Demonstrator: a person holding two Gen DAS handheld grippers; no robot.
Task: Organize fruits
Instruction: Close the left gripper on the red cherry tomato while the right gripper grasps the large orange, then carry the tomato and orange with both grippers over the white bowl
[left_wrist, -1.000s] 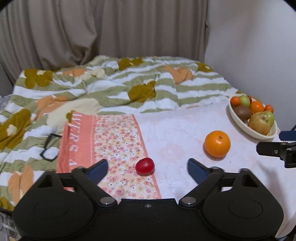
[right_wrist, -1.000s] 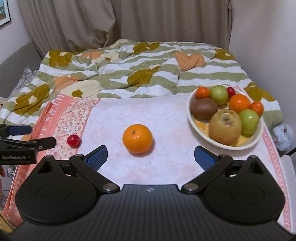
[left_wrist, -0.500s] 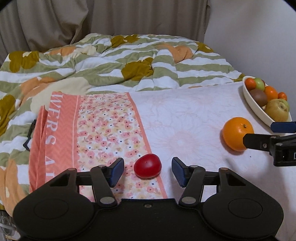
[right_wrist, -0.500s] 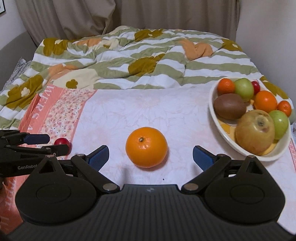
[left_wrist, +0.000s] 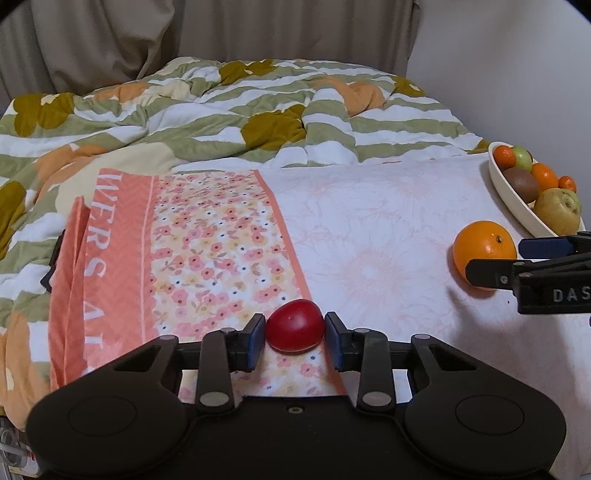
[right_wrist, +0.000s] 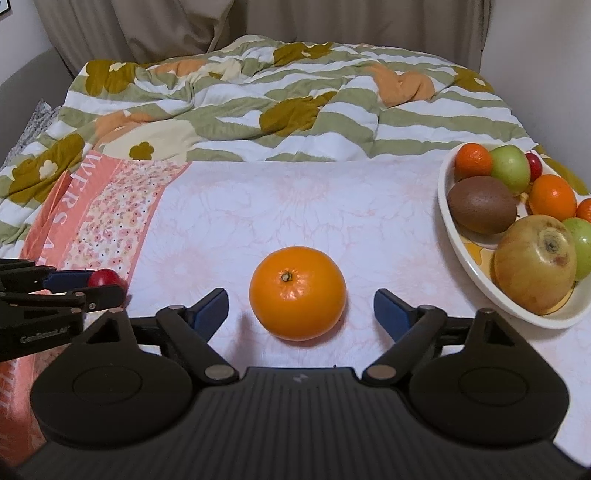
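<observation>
A small red tomato (left_wrist: 294, 325) lies on the floral cloth (left_wrist: 207, 236). My left gripper (left_wrist: 295, 336) has closed on it, both blue pads touching its sides. It also shows in the right wrist view (right_wrist: 105, 277) at far left. A large orange (right_wrist: 297, 292) sits on the white cloth between the open fingers of my right gripper (right_wrist: 300, 311), which do not touch it. The orange also shows in the left wrist view (left_wrist: 484, 252). A white bowl (right_wrist: 480, 280) at the right holds several fruits: kiwi, pear, green apples, mandarins.
A rumpled green-striped quilt (right_wrist: 280, 99) covers the bed behind the cloth. A wall (left_wrist: 509, 66) stands on the right and curtains (left_wrist: 184, 33) at the back. The bowl also shows at the right edge of the left wrist view (left_wrist: 517, 206).
My left gripper moved forward and closed from wide open onto the red tomato. My right gripper moved forward until the orange sits between its open fingers.
</observation>
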